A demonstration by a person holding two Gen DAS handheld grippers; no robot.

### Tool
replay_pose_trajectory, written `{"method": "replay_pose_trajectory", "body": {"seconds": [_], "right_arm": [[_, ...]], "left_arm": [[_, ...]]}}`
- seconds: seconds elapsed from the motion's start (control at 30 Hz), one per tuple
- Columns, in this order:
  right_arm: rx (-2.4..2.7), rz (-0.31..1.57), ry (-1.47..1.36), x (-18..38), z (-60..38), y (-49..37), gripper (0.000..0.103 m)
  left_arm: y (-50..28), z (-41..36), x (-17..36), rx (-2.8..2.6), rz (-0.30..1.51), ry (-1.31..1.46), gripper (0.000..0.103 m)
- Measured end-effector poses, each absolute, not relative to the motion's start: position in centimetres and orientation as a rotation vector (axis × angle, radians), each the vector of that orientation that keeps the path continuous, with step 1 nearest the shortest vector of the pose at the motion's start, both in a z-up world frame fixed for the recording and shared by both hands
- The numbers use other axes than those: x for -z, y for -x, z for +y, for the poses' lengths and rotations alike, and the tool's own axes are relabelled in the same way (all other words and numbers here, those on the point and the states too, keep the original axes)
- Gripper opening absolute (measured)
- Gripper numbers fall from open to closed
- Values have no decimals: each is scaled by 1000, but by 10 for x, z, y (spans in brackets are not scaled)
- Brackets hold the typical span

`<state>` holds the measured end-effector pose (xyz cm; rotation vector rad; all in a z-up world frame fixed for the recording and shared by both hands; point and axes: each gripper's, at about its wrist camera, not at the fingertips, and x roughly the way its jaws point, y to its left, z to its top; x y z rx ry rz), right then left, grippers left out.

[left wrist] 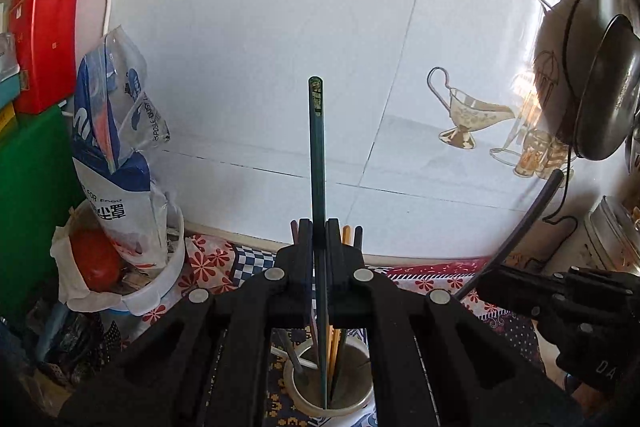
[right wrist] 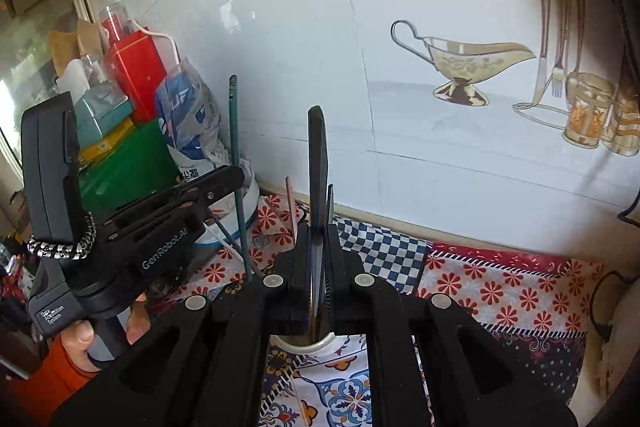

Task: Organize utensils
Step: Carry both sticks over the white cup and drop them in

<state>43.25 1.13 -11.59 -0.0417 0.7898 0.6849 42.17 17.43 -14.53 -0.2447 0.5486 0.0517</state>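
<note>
My left gripper (left wrist: 319,231) is shut on a dark green chopstick (left wrist: 316,147) that stands upright. Its lower end sits inside a pale cup (left wrist: 362,361) together with orange and dark chopsticks (left wrist: 334,351). In the right wrist view, my right gripper (right wrist: 319,231) is shut on a knife (right wrist: 318,155), black handle up, blade running down between the jaws towards the cup (right wrist: 320,346). Each gripper shows in the other view. The right gripper (left wrist: 486,281) holds the knife (left wrist: 524,223) tilted. The left gripper (right wrist: 236,175) holds the green chopstick (right wrist: 235,131).
A white tub (left wrist: 168,279) with a blue-and-white bag (left wrist: 116,155) and a red round thing stands at the left, before red (left wrist: 44,39) and green boxes (left wrist: 32,195). A tiled wall (left wrist: 260,27) lies just behind. At the right are a hanging pan (left wrist: 608,91), its cable and a metal tin (left wrist: 608,231).
</note>
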Motion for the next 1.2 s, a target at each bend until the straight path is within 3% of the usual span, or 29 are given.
{"method": "replay_pose_trajectory", "body": {"seconds": [0.5, 1.03, 1.2], "right_arm": [[-691, 933, 111, 165, 29, -449, 5], [-660, 953, 169, 168, 27, -440, 6], [-632, 919, 174, 154, 13, -431, 11]], "left_arm": [[-437, 167, 199, -45, 653, 214, 4], [-414, 156, 172, 7, 698, 172, 4], [-399, 154, 154, 19, 686, 150, 10]]}}
